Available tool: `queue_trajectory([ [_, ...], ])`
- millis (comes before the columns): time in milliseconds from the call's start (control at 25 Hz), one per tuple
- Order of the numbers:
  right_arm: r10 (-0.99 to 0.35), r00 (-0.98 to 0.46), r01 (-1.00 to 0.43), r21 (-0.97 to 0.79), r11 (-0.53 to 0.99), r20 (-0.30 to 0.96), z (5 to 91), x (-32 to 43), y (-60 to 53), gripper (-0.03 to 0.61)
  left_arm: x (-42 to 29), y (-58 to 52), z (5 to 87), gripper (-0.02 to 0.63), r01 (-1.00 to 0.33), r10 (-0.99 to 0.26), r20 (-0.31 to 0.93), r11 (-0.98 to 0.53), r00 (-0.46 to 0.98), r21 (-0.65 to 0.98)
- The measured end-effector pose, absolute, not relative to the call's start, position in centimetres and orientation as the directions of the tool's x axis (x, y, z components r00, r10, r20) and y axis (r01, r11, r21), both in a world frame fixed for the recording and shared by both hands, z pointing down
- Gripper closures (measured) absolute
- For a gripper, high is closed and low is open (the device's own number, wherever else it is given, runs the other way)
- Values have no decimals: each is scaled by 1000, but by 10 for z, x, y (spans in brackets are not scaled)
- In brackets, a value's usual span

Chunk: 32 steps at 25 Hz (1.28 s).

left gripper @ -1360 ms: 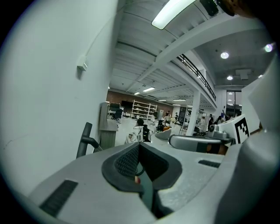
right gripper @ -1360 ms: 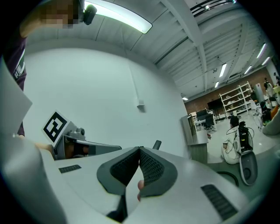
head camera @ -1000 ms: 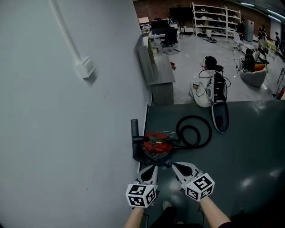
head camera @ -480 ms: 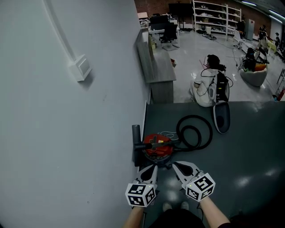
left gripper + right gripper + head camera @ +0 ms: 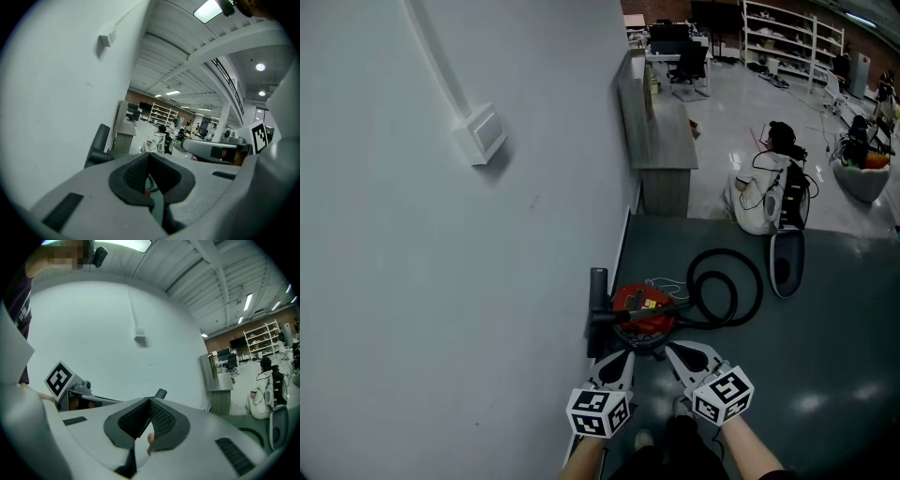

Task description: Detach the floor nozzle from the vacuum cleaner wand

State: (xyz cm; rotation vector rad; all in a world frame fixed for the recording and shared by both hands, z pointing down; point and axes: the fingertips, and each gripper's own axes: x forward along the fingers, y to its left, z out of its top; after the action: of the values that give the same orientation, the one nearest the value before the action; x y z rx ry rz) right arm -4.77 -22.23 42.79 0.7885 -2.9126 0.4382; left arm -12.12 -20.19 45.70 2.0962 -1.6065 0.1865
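A red canister vacuum (image 5: 639,314) sits on the dark floor by the wall, with its black hose (image 5: 727,286) coiled to the right. A black floor nozzle (image 5: 597,307) stands upright against the wall, and a dark wand (image 5: 628,315) runs from it across the canister. The nozzle also shows in the left gripper view (image 5: 97,146) and its tip in the right gripper view (image 5: 161,393). My left gripper (image 5: 616,362) and right gripper (image 5: 678,354) hover side by side just short of the canister. Both are shut with nothing held, as their own views show for the left gripper (image 5: 149,161) and right gripper (image 5: 150,405).
The pale wall (image 5: 441,281) runs along the left. A grey desk unit (image 5: 661,141) stands farther along it. A white-and-black bag (image 5: 766,195) and a dark oval object (image 5: 787,262) lie on the floor at the right. Shelving (image 5: 787,37) stands far back. My feet (image 5: 661,436) are below the grippers.
The vacuum and the floor have drifted closer and slightly right in the head view as I moved forward. Both grippers kept their pose and stayed shut.
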Motion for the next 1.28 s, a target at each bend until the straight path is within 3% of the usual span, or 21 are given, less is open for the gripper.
queue_trajectory([
  [680, -255, -947, -302, -265, 916, 196, 457, -68, -279, 561, -141, -244, 479, 611, -963, -887, 453, 41, 88, 268],
  [960, -245, -945, -297, -257, 920, 216, 478, -75, -287, 561, -152, -247, 499, 611, -921, -901, 434, 171, -2, 350],
  [1280, -237, -938, -272, -114, 956, 252, 520, -87, -299, 560, -159, -259, 530, 611, -847, -922, 376, 268, -88, 459],
])
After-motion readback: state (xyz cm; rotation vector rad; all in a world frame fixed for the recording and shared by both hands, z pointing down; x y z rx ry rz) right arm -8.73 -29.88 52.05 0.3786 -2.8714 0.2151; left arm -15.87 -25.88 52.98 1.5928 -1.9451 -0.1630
